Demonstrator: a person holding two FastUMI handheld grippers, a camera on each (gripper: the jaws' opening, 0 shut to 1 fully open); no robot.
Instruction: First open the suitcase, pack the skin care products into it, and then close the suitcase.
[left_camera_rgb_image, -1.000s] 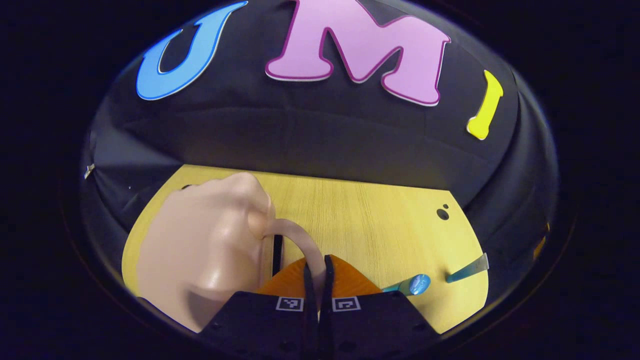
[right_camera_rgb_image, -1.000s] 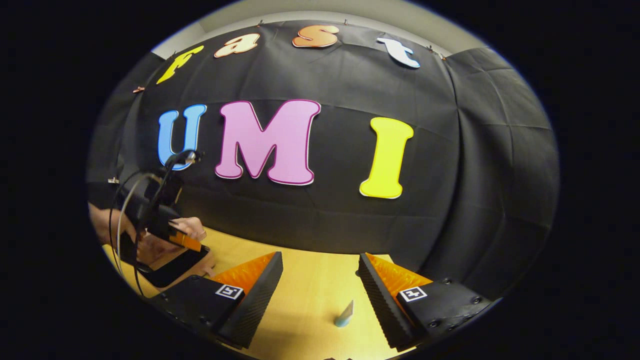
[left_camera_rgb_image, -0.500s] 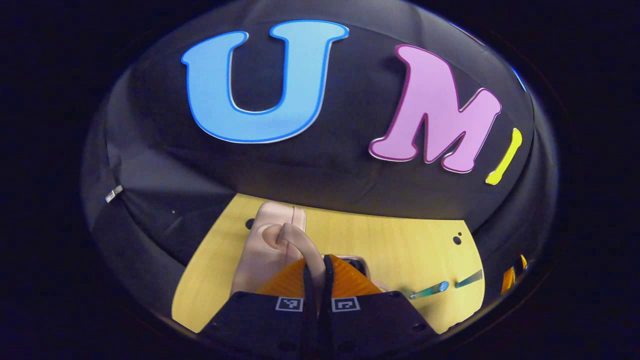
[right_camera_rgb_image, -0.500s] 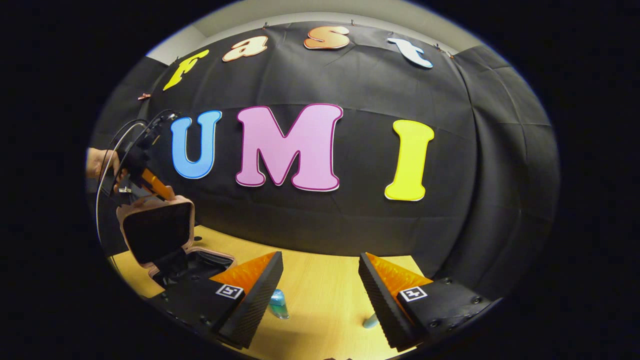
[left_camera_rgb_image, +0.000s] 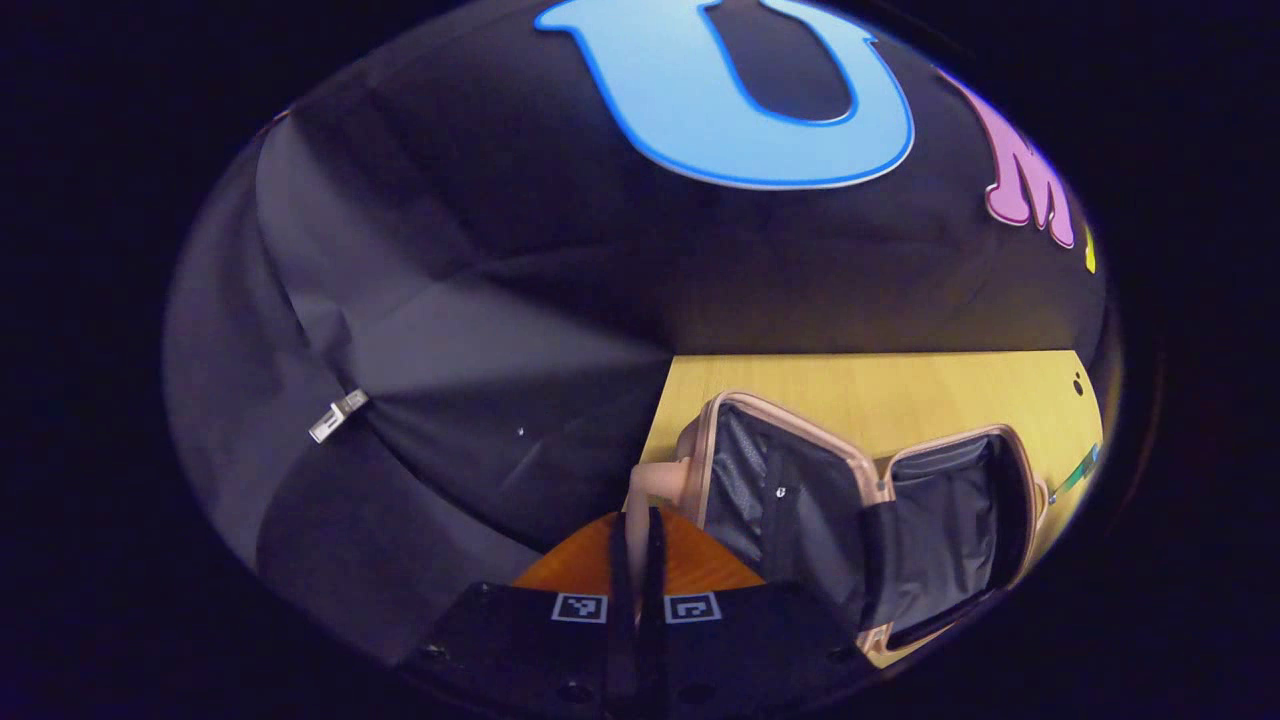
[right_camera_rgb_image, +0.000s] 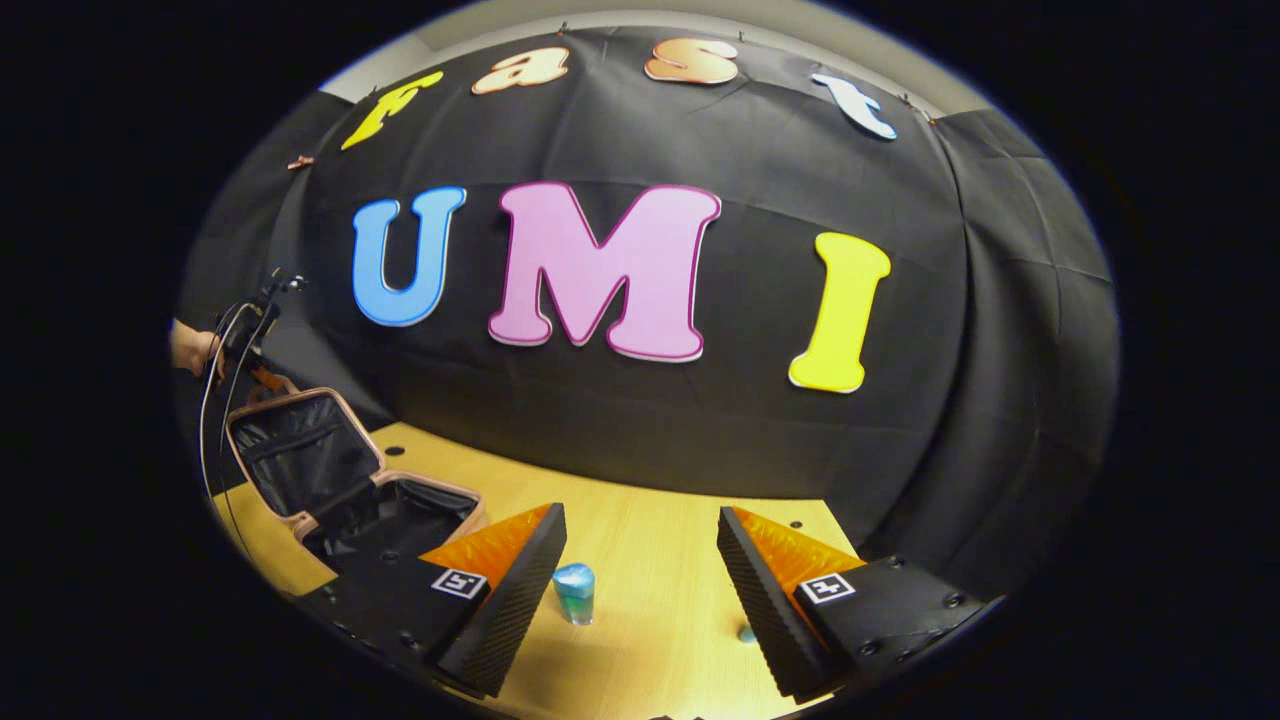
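Two halves of the pink suitcase (right_camera_rgb_image: 330, 480) are seen spread apart on the wooden table (right_camera_rgb_image: 640, 560), the lid (right_camera_rgb_image: 295, 450) tilted back at the table's left end and the dark lined base (right_camera_rgb_image: 405, 515) lying flat beside it. In the left gripper view the left gripper (left_camera_rgb_image: 637, 530) is closed, its fingers pressed together on the suitcase handle (left_camera_rgb_image: 655, 485) at the lid's edge. In the right gripper view the right gripper (right_camera_rgb_image: 640, 565) is held wide open above the table, with nothing between its fingers. A blue tube (right_camera_rgb_image: 575, 592) is stood upright on the table just beside the right gripper's left finger, near the suitcase base. A second small blue item (right_camera_rgb_image: 745, 632) is partly hidden by the other finger.
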